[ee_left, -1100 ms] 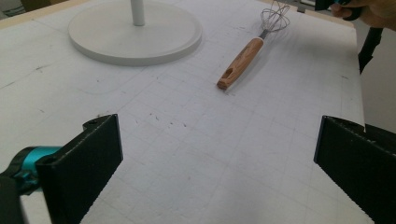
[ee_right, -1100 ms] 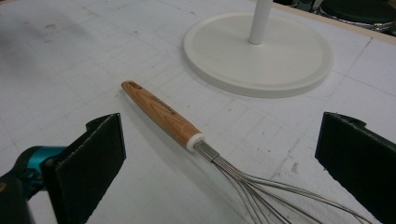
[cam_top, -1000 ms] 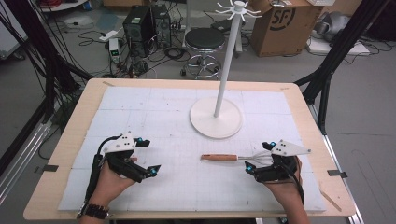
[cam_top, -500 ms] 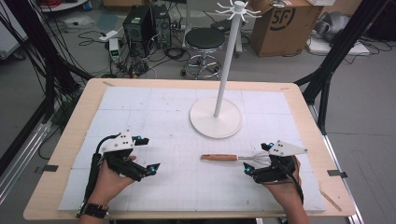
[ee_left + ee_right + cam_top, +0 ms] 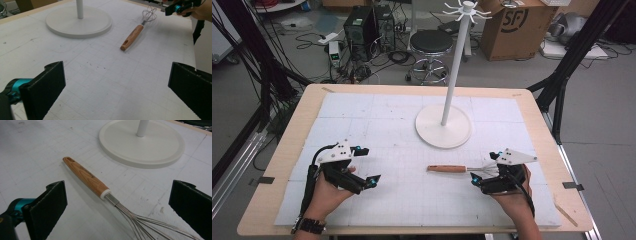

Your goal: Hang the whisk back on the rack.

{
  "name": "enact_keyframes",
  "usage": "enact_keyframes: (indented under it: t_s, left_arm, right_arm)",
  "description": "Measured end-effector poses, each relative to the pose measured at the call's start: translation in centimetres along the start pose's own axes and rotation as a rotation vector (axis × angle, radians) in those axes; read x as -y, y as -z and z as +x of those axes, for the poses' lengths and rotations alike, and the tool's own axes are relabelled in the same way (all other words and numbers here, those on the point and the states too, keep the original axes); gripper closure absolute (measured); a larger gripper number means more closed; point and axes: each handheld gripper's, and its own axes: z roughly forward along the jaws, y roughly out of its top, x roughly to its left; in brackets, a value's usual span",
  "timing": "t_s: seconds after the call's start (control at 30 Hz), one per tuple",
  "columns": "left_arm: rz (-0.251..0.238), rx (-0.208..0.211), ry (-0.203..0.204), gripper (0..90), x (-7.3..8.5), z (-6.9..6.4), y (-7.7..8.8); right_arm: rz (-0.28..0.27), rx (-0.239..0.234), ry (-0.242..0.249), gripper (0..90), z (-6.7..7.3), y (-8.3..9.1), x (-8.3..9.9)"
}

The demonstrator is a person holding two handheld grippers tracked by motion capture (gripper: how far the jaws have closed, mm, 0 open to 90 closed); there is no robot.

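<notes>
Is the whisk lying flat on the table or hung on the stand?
Lying flat. The whisk rests on the table, handle pointing away from the open right gripper, beside the stand.

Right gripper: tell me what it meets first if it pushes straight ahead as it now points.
Probably the whisk: its wires and wooden handle lie between the right gripper's open jaws; the white stand base sits beyond.

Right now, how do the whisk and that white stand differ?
The whisk lies flat on the table mat, while the white stand rises upright on a round base. The whisk has a brown wooden handle and wire loops; the stand is plain white with hooks at its top. The whisk lies between the open right gripper jaws; the stand sits farther off. Both rest untouched.
</notes>
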Motion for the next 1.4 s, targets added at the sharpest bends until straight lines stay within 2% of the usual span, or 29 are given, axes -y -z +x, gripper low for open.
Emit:
enact_keyframes:
  t_s: [0.17,0.33,0.5,0.67,0.93,1.03,1.13,1.2,1.33,1.4]
  left_arm:
    - [-0.005,-0.001,-0.001,1.7,-0.2,-0.2,0.0]
    - [0.001,0.004,-0.011,1.7,-0.4,-0.5,-0.3]
    - [-0.004,0.011,-0.007,1.7,-0.5,-0.3,-0.3]
    - [-0.017,0.003,0.01,1.7,-0.3,0.2,0.1]
    - [-0.018,-0.009,0.011,1.7,-0.3,0.4,0.6]
    - [-0.017,-0.011,0.01,1.7,-0.3,0.3,0.6]
    - [-0.018,-0.012,0.009,1.7,-0.4,0.2,0.6]
    - [-0.019,-0.011,0.01,1.7,-0.5,0.2,0.6]
    - [-0.017,-0.009,0.01,1.7,-0.4,0.4,0.6]
    - [-0.02,-0.008,0.016,1.7,-0.3,0.4,0.6]
  right_arm:
    - [-0.003,-0.004,-0.002,0.5,0.1,0.2,0.0]
    - [-0.003,-0.017,0.016,0.6,0.2,0.2,-0.1]
    - [-0.001,-0.027,0.033,0.6,0.2,-0.1,-1.2]
    - [0.073,-0.049,0.084,0.6,0.1,-1.5,-2.5]
    - [0.252,-0.116,0.14,0.6,0.1,-4.6,-3.9]
    - [0.315,-0.139,0.155,4.5,0.2,-5.6,-4.2]
    - [0.363,-0.139,0.165,7.1,0.3,-6.6,-4.4]
    - [0.39,-0.158,0.171,16.7,0.1,-7.2,-4.6]
    - [0.446,-0.181,0.163,29.2,-0.3,-7.7,-5.0]
    - [0.483,-0.212,0.162,36.0,-0.4,-7.9,-5.1]
